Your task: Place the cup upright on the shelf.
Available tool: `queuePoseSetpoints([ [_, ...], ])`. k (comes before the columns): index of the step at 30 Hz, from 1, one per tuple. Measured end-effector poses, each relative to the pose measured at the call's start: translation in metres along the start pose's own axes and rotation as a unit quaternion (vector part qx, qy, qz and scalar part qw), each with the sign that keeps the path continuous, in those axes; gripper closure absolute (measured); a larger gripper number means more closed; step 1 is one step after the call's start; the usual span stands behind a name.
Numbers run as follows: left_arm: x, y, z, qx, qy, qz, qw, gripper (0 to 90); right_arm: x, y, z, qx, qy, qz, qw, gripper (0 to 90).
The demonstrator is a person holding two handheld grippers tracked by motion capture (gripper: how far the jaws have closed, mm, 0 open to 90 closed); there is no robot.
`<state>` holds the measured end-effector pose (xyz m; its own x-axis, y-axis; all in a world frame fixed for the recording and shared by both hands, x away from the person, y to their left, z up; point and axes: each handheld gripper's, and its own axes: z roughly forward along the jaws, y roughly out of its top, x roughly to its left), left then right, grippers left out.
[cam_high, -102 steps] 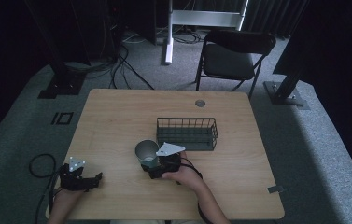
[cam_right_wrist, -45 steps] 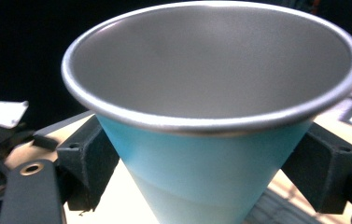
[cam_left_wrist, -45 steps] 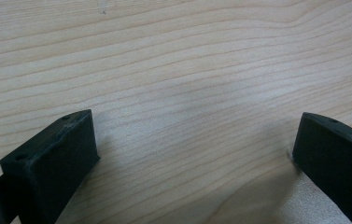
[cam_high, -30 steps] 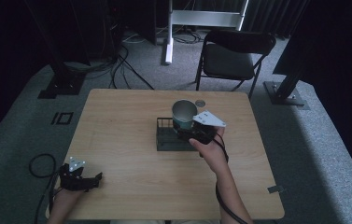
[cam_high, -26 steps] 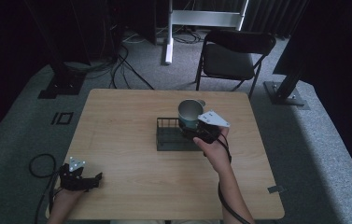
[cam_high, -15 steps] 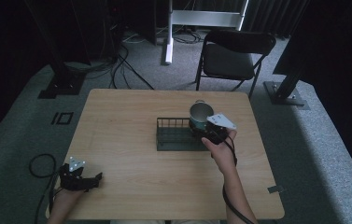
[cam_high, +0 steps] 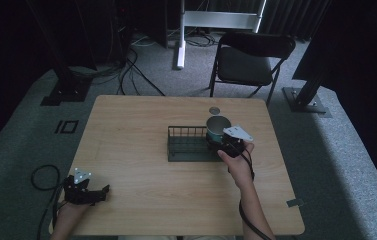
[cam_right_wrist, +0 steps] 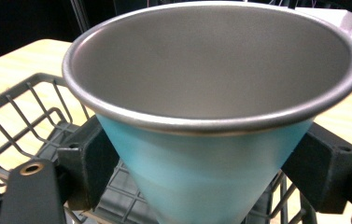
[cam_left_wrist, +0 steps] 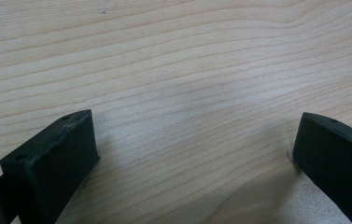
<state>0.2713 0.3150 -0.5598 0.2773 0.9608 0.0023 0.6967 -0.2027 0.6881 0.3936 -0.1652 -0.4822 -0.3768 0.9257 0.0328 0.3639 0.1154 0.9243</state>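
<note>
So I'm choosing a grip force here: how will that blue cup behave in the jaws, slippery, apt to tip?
The cup looks like rigid metal and is empty inside, so probably stiff and light. Its smooth wall tapers downward between the right gripper jaws, so it may wedge rather than drop, yet could slide upward if squeezed hard. With a wide rim and narrow base, it likely tips easily once set in the wire basket.

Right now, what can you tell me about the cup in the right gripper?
The cup is a tapered tumbler, wide at the rolled rim and narrower below, light blue outside and dull grey metal inside. It looks empty and stands upright. The right gripper holds it with a black jaw pressed on each side of the wall. It sits over the right end of the dark wire basket; whether its base touches the basket is hidden.
</note>
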Motion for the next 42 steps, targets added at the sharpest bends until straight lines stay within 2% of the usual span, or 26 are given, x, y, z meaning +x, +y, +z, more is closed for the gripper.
queuePoseSetpoints([
  [3,0.000,0.000,0.000,0.000,0.000,0.000,1.0000,0.5,0.001,-0.003,0.002,0.004,0.002,0.001,1.0000,17.0],
  [6,0.000,0.000,0.000,0.000,0.000,0.000,1.0000,0.5,0.003,-0.008,0.005,0.010,-0.002,-0.010,0.9999,17.0],
  [9,0.000,0.000,0.000,0.000,0.000,0.000,1.0000,0.5,0.001,-0.010,0.005,0.005,0.000,0.000,1.0000,16.9],
  [15,0.000,0.000,0.000,0.000,0.000,0.000,1.0000,0.5,0.001,-0.010,0.004,0.008,0.004,-0.006,0.9999,16.5],
  [16,0.000,0.000,0.000,0.000,0.000,0.000,1.0000,0.5,0.001,-0.009,0.003,0.010,0.011,-0.007,0.9999,14.6],
  [17,0.000,0.000,0.000,0.000,0.000,0.000,1.0000,0.5,0.002,-0.009,0.002,0.006,0.012,-0.003,0.9999,11.6],
  [23,0.000,0.000,0.000,0.000,0.000,0.000,1.0000,0.5,0.004,-0.008,-0.009,0.004,0.015,-0.007,0.9999,11.2],
  [42,0.000,0.000,0.000,-0.001,0.000,0.000,1.0000,0.5,-0.019,-0.026,-0.043,-0.004,0.016,0.004,0.9999,11.2],
])
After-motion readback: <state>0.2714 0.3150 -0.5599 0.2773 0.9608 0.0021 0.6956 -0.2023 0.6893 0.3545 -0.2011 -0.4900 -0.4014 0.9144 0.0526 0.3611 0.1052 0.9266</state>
